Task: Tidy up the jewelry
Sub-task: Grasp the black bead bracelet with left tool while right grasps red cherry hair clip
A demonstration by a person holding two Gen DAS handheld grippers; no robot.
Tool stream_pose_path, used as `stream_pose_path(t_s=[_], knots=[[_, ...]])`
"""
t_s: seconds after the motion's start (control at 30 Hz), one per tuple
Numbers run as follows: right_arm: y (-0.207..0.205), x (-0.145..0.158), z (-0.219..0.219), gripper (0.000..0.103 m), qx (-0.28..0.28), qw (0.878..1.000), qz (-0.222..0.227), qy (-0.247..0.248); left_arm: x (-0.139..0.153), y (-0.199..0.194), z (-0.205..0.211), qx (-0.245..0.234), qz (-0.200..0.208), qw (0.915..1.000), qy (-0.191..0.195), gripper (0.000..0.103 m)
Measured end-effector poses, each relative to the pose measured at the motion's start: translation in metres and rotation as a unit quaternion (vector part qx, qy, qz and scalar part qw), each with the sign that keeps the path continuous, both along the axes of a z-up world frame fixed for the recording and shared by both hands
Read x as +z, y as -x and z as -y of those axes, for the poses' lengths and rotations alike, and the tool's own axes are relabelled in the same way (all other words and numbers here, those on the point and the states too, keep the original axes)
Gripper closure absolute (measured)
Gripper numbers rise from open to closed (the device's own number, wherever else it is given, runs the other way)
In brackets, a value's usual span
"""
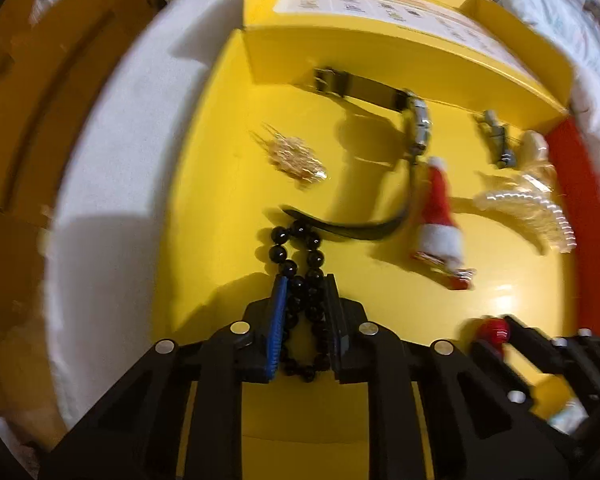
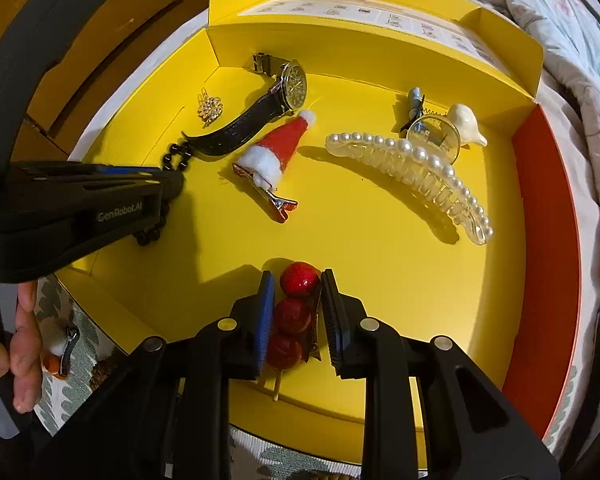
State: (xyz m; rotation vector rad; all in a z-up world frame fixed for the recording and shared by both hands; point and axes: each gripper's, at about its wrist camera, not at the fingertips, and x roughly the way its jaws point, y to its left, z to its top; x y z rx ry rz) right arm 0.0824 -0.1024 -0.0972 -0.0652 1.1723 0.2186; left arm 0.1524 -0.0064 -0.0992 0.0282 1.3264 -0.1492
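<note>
Clamping both grippers: my left gripper (image 1: pixel 305 280) is narrowed onto the black bead bracelet (image 1: pixel 300 264) near the yellow box (image 2: pixel 380 280) left edge; right gripper (image 2: pixel 294 280) pinches the red ball clip (image 2: pixel 294 312) by the near edge.

"GenRobot.AI" is printed on the left tongs (image 2: pixel 172 184) body.

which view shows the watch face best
The right wrist view: the watch lies sharp there, dark dial facing the camera. In the left wrist view the watch is blurred and seen edge-on, so only its case side and strap show.
</note>
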Motion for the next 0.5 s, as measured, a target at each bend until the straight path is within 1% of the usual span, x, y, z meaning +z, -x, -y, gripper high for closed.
stream_pose_path(t_s=[0.07, 0.17, 0.3, 0.37, 0.4, 0.43, 0.47, 0.5], knots=[[0.001, 0.001, 0.002, 0.078, -0.002, 1.0, -0.001, -0.006, 0.001, 0.001, -0.001, -0.005, 0.002, 1.0, -0.004, 0.084], [0.0, 0.0, 0.003, 0.078, -0.003, 1.0, -0.004, -0.014, 0.001, -0.001, -0.003, -0.003, 0.002, 1.0, 0.002, 0.084], [-0.002, 0.001, 0.007, 0.078, -0.009, 1.0, -0.007, -0.025, 0.004, -0.001, -0.01, 0.005, -0.007, 0.9995, 0.031, 0.084], [-0.002, 0.002, 0.01, 0.078, -0.015, 0.999, -0.009, -0.034, 0.008, 0.002, -0.015, 0.012, -0.006, 0.9992, 0.039, 0.085], [-0.002, 0.002, 0.011, 0.078, -0.016, 0.999, -0.009, -0.035, 0.011, 0.004, -0.02, 0.012, -0.003, 0.9991, 0.04, 0.088], [-0.002, 0.002, 0.012, 0.078, -0.018, 0.999, -0.011, -0.037, 0.015, 0.006, -0.021, 0.012, 0.002, 0.999, 0.044, 0.099], [-0.002, 0.002, 0.013, 0.078, -0.02, 0.999, -0.011, -0.039, 0.017, 0.007, -0.022, 0.013, 0.002, 0.9988, 0.047, 0.103], [-0.002, 0.003, 0.015, 0.078, -0.021, 0.999, -0.011, -0.043, 0.02, 0.007, -0.024, 0.014, 0.004, 0.9985, 0.054, 0.103]])
